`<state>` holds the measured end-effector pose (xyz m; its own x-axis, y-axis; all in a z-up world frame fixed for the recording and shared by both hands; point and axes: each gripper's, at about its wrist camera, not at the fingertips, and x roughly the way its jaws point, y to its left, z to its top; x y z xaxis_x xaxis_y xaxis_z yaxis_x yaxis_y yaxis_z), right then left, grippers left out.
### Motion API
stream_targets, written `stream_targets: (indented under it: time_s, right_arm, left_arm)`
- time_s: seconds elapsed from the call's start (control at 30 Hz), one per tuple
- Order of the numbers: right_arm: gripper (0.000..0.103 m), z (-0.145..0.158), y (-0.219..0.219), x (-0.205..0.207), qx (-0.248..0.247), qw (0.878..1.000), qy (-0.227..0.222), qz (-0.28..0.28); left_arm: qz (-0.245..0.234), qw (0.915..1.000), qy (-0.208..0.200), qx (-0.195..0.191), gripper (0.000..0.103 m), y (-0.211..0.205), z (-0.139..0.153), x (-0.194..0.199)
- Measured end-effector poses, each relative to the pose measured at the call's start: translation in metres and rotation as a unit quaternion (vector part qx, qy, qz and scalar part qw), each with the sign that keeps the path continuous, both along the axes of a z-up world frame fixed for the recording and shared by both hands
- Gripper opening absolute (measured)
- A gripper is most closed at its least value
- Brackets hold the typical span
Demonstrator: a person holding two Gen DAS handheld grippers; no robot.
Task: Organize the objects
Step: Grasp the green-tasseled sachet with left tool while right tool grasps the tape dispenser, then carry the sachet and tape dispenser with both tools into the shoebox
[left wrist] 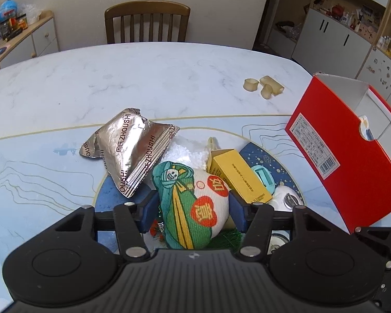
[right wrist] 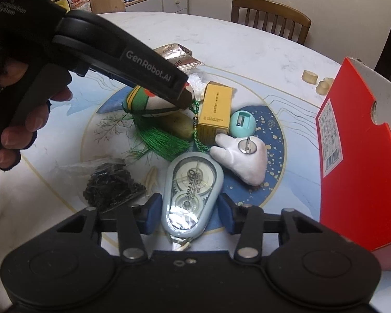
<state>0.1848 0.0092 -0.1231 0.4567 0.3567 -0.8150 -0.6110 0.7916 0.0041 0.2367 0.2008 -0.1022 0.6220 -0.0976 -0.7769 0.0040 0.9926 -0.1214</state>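
Observation:
My left gripper [left wrist: 191, 212] is shut on a white, green and red embroidered pouch [left wrist: 193, 203]; the pouch also shows in the right wrist view [right wrist: 143, 103], with its green tassel [right wrist: 164, 140] trailing on the table. My right gripper [right wrist: 189, 210] has its pads on either side of a grey correction tape dispenser [right wrist: 190, 193], which lies on the table; the jaws look slightly apart from it. A yellow box [right wrist: 215, 112], a teal sharpener [right wrist: 242, 122] and a white plush piece [right wrist: 242, 156] lie in the pile.
An open red box [right wrist: 357, 140] stands on edge at the right. A silver foil packet [left wrist: 133, 151] lies at the left of the pile. A bag of black bits [right wrist: 109, 185] lies front left. Small beige rings [left wrist: 263, 86] lie further off. A wooden chair [left wrist: 147, 22] stands behind the table.

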Motion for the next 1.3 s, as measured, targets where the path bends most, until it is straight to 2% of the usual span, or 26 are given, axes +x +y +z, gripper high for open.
stream_targets:
  time_s: [0.47, 0.77, 0.97, 1.3]
  right_arm:
    - [0.042, 0.034, -0.033, -0.017, 0.044, 0.999, -0.025, -0.014]
    - [0.042, 0.05, -0.052, -0.023, 0.064, 0.997, -0.045, -0.022]
    - [0.042, 0.076, -0.074, -0.023, 0.092, 0.993, -0.058, -0.035]
    - [0.042, 0.119, -0.124, -0.014, 0.12, 0.985, -0.106, -0.059]
  left_arm:
    - [0.004, 0.9992, -0.004, -0.04, 0.055, 0.004, 0.031, -0.022]
    - [0.001, 0.9986, -0.018, -0.049, 0.055, -0.003, 0.061, -0.039]
    - [-0.011, 0.9978, -0.021, -0.061, 0.055, -0.018, 0.084, -0.043]
    - [-0.047, 0.9962, -0.035, -0.064, 0.055, -0.061, 0.118, -0.038]
